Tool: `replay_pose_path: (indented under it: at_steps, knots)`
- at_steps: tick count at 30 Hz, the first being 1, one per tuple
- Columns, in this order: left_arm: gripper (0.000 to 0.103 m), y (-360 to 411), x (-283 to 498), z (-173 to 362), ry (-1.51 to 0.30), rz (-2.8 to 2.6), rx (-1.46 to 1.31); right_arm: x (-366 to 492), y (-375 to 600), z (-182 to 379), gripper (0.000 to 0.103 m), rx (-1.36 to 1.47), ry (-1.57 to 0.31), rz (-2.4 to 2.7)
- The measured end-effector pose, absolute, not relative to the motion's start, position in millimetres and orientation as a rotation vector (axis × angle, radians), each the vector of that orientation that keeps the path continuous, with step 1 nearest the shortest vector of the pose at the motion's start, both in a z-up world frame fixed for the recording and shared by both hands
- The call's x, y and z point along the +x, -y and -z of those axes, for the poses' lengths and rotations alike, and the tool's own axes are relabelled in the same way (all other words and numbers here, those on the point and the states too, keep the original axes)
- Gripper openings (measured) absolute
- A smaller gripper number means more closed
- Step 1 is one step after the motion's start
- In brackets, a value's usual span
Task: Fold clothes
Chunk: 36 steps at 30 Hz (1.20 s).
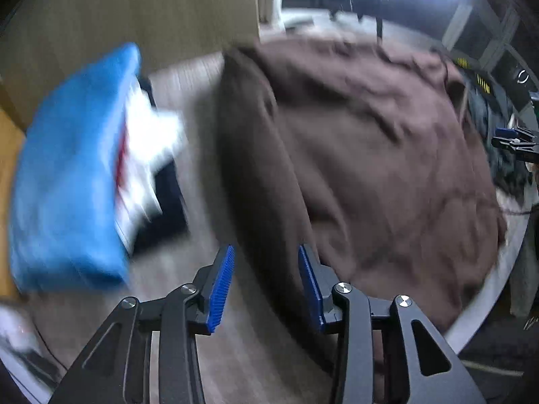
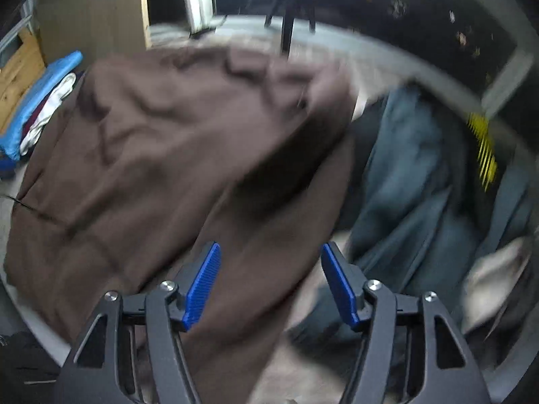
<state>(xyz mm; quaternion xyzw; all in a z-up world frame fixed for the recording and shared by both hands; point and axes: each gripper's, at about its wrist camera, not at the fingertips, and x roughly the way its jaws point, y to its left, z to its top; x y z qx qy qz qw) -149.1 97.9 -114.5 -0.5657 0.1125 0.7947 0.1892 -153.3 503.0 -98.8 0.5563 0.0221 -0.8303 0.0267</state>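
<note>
A brown garment [image 1: 370, 151] lies spread and wrinkled over a round table [image 1: 188, 77]. My left gripper [image 1: 266, 249] hovers above its left folded edge; the blue pads [image 1: 220, 289] stand apart and press on nothing. In the right wrist view the same brown garment [image 2: 168, 151] fills the left and middle. My right gripper [image 2: 271, 245] is open above its lower right part, with cloth below the pads but not pinched. The right gripper [image 1: 515, 141] also shows at the far right edge of the left wrist view. Both views are motion-blurred.
A folded blue cloth [image 1: 67, 185] with white cloth [image 1: 148, 134] beside it sits left of the garment. A dark teal garment [image 2: 404, 175] is piled at the right, by a yellow-striped item [image 2: 483, 148]. The table's pale rim [image 1: 488, 289] curves near. A stand's leg [image 2: 288, 30] rises behind.
</note>
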Motion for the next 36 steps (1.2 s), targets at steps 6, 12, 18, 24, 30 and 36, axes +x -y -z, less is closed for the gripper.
replay_pose_path:
  at_steps: [6,12,18,24,30,36]
  knots:
    - [0.031,-91,-135,152,-0.114,-2.206,-1.651,-121,-492,142,0.062,1.807,0.194,2.496]
    - [0.003,-86,-136,156,0.020,-2.187,-1.640,-118,-495,148,0.030,1.777,0.231,2.460]
    - [0.002,-63,-126,108,0.015,-2.303,-1.539,-103,-524,104,0.005,1.620,0.344,2.502]
    - [0.002,-1,-128,26,-0.165,-2.528,-1.408,-93,-587,20,0.005,1.501,0.146,2.788]
    - [0.009,48,-158,28,-0.636,-2.800,-1.587,-97,-638,-5,0.021,1.685,-0.143,3.017]
    - [0.021,13,-83,54,-0.403,-2.536,-1.472,-45,-541,35,0.053,1.459,-0.064,2.627]
